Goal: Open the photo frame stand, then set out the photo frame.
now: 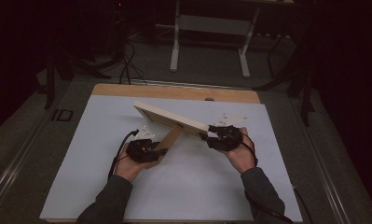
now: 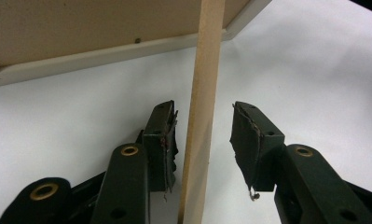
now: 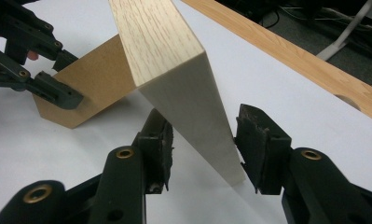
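— Frame [image 1: 172,119] stands tilted on the white table [image 1: 81,177], near its middle, between the two grippers?

— Yes. Going left to right: the left gripper [image 1: 156,150] sits at the frame's lower left, with the brown back stand [image 2: 200,116] running up between its open jaws. One pad looks just beside the stand, the other is clear of it.

— So it isn't clamped?

— No, there's a gap on one side at least.

— And the right side?

— The right gripper [image 1: 207,135] is at the frame's right end. In the right gripper view the pale wooden edge [image 3: 193,107] lies between its jaws, which stand apart; whether the pads touch the wood I can't tell.
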`<state>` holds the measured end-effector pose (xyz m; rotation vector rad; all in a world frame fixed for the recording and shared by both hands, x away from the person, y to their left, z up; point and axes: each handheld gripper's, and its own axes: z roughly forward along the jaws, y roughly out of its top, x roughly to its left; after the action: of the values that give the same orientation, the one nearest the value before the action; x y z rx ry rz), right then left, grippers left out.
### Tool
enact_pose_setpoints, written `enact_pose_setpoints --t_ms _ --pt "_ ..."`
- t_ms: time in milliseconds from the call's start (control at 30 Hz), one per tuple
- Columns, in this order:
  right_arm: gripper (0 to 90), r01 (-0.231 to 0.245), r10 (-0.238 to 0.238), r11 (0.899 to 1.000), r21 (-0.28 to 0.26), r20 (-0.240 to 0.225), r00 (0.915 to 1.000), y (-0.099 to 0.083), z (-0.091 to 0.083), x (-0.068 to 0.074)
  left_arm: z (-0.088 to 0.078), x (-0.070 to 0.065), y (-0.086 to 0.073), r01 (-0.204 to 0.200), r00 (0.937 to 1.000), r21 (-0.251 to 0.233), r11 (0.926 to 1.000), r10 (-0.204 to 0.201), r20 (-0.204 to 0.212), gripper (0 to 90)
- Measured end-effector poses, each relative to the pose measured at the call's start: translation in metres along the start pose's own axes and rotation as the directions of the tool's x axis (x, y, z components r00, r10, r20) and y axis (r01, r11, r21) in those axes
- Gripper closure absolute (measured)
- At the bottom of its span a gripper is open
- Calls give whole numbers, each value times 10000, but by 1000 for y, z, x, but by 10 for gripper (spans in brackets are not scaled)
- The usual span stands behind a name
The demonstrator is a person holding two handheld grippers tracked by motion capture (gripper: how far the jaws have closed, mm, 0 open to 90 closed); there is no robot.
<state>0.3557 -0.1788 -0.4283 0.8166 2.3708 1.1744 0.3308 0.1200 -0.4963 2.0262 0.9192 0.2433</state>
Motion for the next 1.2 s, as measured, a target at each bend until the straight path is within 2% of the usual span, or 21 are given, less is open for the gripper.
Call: enact_pose_setpoints --t_ms 600,700,833,1000,1067,1200 --pt "587 -90 96 9998 197 -348 9993 -12 -8 -3 -20 9 4 514 9987 -589 9969 -513 26 609" --pt "645 -126 138 9995 291 -415 9990 -16 -10 -4 -24 12 6 621 9981 -700 9956 -618 56 627" --pt "732 -166 174 9992 360 -201 9996 -21 -11 -6 -29 15 9 780 9970 -803 9937 -775 93 645" --pt "842 -422 418 9985 356 133 9990 -21 -10 -10 -29 14 14 762 9964 -654 9949 -785 -325 693" --pt "876 -467 458 9983 363 253 9986 -20 -8 -12 -28 12 17 724 9965 -676 9951 -749 -359 714" --pt "897 -636 624 9977 253 465 9970 -18 -5 -15 -27 10 22 587 9965 -680 9960 -626 -561 768"
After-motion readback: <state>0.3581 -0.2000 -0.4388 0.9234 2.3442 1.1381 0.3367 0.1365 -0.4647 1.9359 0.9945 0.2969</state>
